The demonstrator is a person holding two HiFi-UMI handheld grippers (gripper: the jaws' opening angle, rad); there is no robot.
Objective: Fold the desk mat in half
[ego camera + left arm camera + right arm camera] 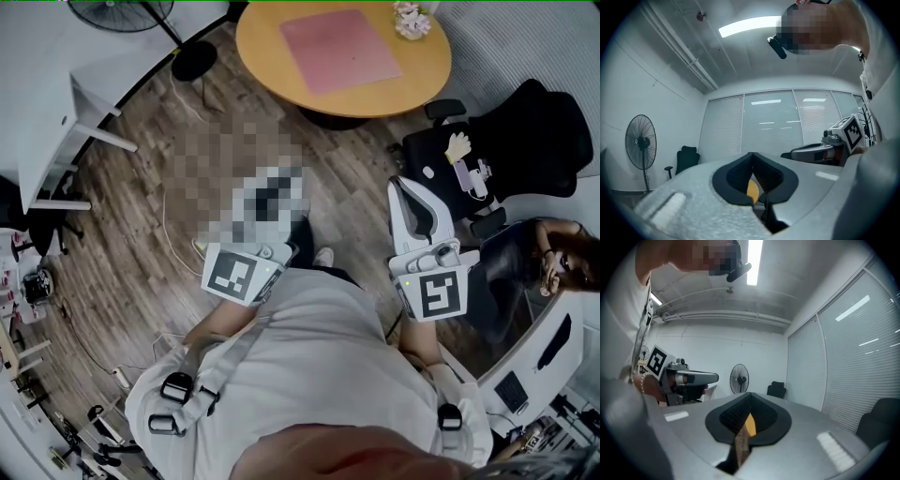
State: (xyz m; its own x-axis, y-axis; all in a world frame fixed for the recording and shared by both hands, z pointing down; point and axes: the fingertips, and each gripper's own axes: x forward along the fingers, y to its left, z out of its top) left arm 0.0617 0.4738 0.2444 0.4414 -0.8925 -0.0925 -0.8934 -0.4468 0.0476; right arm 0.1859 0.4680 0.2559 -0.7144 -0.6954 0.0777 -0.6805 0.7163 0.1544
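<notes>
The only markings are bold black-and-white square patterns on the cube of each gripper; they carry no letters.

The desk mat point(340, 50) is a thin, smooth pink rectangle with rounded corners. It lies flat and unfolded on the round table point(262, 47), whose top is a warm orange-brown wood. A small bunch of pale flowers point(412, 19) stands on the table just beyond the mat's far right corner.

Both grippers are well short of the table, over the floor point(141, 225) of dark wood planks. The left gripper point(752, 164) has its ribbed black pads pressed together with nothing between them. The right gripper point(749, 414) has smooth grey-white shells, and its jaws also meet and are empty.

A black padded office chair point(525, 141) stands to the right of the table. A round wire fan point(122, 11) stands to the table's left.
</notes>
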